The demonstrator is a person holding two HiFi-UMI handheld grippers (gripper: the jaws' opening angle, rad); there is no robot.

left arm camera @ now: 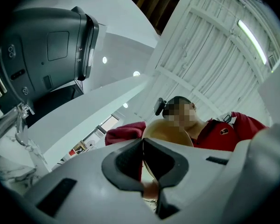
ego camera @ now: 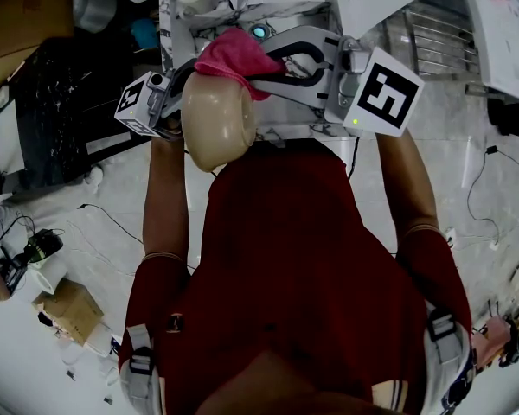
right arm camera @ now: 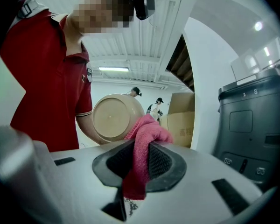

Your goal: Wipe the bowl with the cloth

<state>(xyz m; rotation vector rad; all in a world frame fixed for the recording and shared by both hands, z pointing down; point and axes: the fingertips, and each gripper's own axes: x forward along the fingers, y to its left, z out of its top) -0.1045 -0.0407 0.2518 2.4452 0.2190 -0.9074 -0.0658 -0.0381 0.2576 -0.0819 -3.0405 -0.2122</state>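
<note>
**Bowl held up in the air, pink cloth right on its edge**

Biggest thing in shot is the person [ego camera: 285, 258] in a red shirt. Both forearms are raised in front of the chest with the elbows bent, so the whole job is happening up in the air. Off to the side stands a tall dark appliance [right arm camera: 252, 125]. Next to it, further back, is a cardboard box [right arm camera: 179, 120]. No clue what's in it, only one side faces the camera.

The bowl [ego camera: 216, 119] is plain beige and tipped on its side. The left gripper [left arm camera: 143, 144] is clenched on the bowl's thin rim and points upward. In the right gripper view a flat round face of the bowl looks at the camera. I honestly can't tell if that's the inside or the underside.

The cloth [right arm camera: 144, 134] is pink and bunched up. It's pinched tight between the jaws of the right gripper [ego camera: 264, 69], which sits about level, and a tail of it hangs below the pads. In the head view the wad rests against the bowl's upper edge.

Writing: the box has printed characters, too small to read. Each marker cube [ego camera: 389, 92] just shows black-and-white squares.
</note>
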